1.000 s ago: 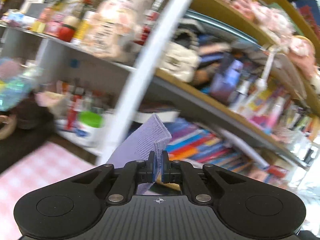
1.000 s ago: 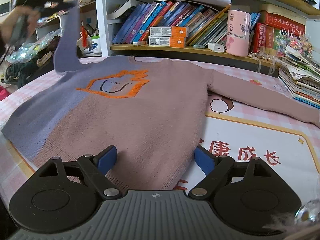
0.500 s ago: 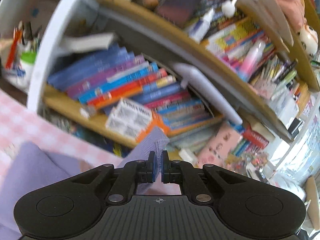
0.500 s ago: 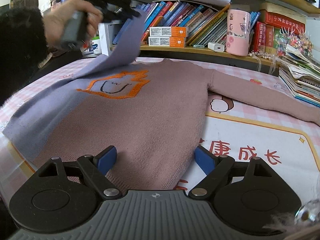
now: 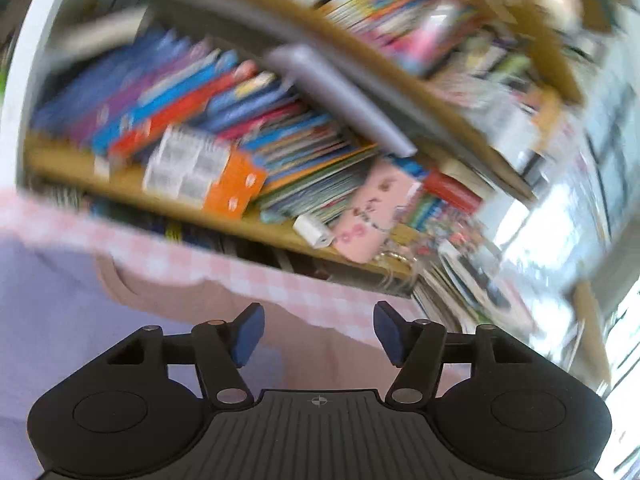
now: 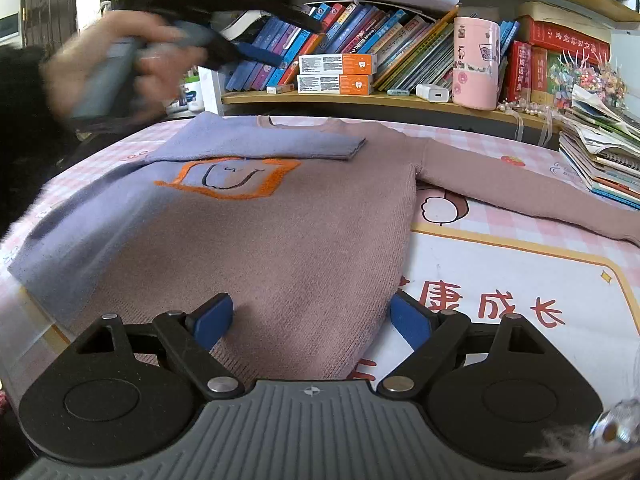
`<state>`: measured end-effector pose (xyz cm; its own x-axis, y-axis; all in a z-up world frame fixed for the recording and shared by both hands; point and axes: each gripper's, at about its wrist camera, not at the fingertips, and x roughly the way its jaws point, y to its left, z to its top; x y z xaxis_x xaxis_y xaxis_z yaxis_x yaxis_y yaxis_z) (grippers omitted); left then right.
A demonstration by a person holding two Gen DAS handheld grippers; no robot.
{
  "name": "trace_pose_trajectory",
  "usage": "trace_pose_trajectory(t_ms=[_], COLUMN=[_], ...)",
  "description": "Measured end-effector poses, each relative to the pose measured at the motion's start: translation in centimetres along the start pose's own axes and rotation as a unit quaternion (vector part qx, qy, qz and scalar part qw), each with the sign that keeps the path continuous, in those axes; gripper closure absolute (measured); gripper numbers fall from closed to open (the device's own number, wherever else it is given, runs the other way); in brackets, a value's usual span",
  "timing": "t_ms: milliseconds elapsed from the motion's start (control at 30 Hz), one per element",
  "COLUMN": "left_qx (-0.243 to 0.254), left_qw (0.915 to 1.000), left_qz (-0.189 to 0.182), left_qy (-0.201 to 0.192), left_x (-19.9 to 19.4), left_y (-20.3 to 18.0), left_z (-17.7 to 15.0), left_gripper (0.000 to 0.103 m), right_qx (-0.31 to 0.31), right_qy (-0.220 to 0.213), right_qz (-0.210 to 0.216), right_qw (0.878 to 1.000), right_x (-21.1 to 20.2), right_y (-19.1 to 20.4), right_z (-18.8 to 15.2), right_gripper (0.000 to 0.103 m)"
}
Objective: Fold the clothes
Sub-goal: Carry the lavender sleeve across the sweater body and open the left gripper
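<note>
Right wrist view: the right gripper (image 6: 310, 322) is held wide open over the hem of the sweater (image 6: 280, 232), nothing gripped. The left gripper (image 5: 316, 336) has just been opening; nothing is seen between its pads, which stand apart above the sweater. The lavender sleeve (image 6: 272, 142) is laid across the chest.

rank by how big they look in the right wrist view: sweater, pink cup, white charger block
1. sweater, by far the largest, though also nearest the camera
2. pink cup
3. white charger block, smallest; it stands beside the cup
</note>
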<state>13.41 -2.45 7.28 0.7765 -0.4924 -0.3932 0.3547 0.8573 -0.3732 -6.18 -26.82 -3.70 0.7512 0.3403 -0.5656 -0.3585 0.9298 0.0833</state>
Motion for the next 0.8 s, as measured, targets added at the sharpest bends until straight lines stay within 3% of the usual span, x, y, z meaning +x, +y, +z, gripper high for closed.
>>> trace_pose_trajectory(t_ms=[67,167,300,400,600,667,800], left_qx=[0.049,0.102,0.154,0.179,0.156,0.137,0.102], left_qw=[0.9987,0.9925,0.9736,0.9618,0.9681,0.9713,0.9779], left_qz=[0.01,0.067,0.168,0.205,0.194,0.192,0.182], left_qy=[-0.01,-0.01,0.018,0.031,0.031,0.025,0.016], left_x=[-3.3,-8.1,-13.1,-15.9,-19.3,-19.5,-20.0], left_y=[0.1,1.5,3.8,5.1,7.5,8.3,9.9], left_z=[-0.6,-3.2,-7.8,-10.6,-13.4,-13.6,-13.9], left_gripper=[0.035,0.03,0.027,0.027,0.028,0.029,0.03], right_qx=[-0.001,-0.007,-0.011,-0.012,0.017,0.031,0.016], right_qy=[0.0,0.002,0.004,0.004,-0.006,-0.005,0.003], right_qz=[-0.001,-0.004,-0.007,-0.013,-0.055,-0.054,-0.068], right_qw=[1.0,1.0,1.0,1.0,0.998,0.998,0.998], right_x=[0.0,0.1,0.2,0.2,-0.5,-0.8,-1.7], right_y=[0.0,0.2,0.3,0.4,0.3,0.2,0.9], right_z=[0.0,0.0,0.0,0.0,-0.4,-0.5,0.0], right_gripper=[0.017,0.017,0.017,0.016,0.024,0.035,0.047])
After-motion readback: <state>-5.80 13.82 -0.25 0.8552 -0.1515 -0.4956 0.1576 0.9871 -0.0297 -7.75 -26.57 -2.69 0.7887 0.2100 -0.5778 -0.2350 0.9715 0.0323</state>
